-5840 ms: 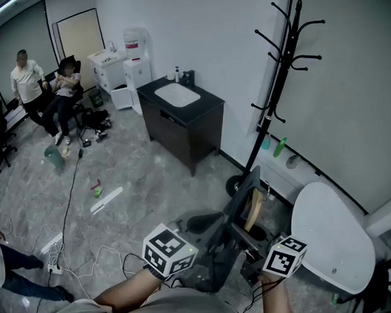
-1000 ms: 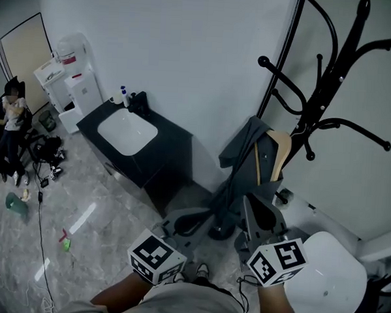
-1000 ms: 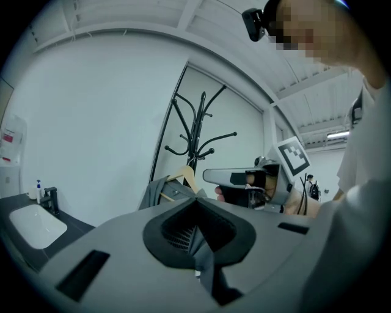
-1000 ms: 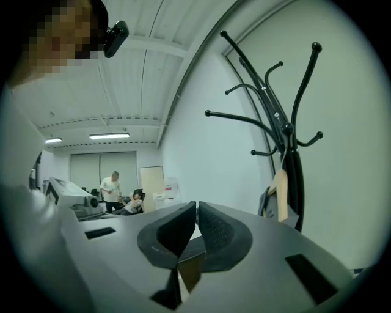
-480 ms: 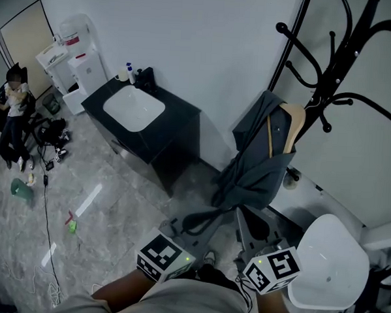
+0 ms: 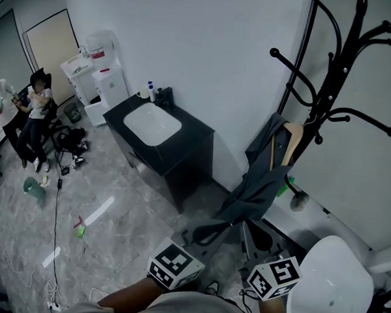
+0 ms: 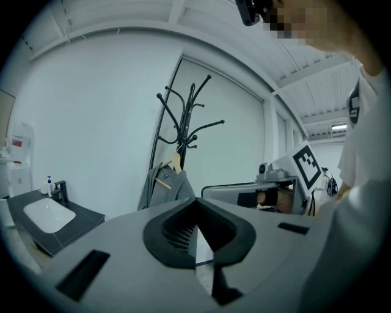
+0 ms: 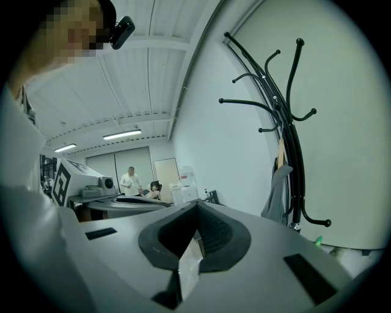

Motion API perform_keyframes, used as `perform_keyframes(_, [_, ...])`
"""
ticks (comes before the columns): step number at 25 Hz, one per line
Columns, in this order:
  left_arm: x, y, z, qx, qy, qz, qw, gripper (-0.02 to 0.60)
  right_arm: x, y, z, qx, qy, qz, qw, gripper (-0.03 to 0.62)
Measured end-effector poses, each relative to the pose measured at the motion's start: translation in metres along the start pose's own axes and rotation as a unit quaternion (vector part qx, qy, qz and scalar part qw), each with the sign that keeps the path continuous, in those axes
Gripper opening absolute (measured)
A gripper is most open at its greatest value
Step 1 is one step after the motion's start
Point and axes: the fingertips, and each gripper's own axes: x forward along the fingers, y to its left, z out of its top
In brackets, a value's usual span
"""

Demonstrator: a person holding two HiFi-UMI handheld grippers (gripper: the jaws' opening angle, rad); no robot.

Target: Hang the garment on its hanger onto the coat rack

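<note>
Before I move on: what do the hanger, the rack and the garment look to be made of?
Hanger: likely wood, pale tan with a smooth face. Rack: probably metal, thin curved black arms with ball tips, painted finish. Garment: cloth, matte dark grey, hanging in soft folds; the fibre cannot be told.

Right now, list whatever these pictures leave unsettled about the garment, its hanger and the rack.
- Hanger hook: in the head view it is lost against the coat rack pole, and it is too small in the left gripper view, so which peg carries it is unclear.
- Rack top: cut off by the head view's upper edge.
- Rack base: behind the garment in the head view; the right gripper's own body covers it in its view.
- Garment's type: too small and folded.
</note>
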Motion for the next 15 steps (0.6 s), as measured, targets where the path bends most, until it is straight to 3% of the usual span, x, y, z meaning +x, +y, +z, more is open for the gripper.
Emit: perform_keyframes(15, [0.04,-0.065,0.016,0.011,-0.008,-0.017,0.9998,-0.006,-0.058,-0.04,0.018,-0.003,-0.024,-0.014,1.0,0.014])
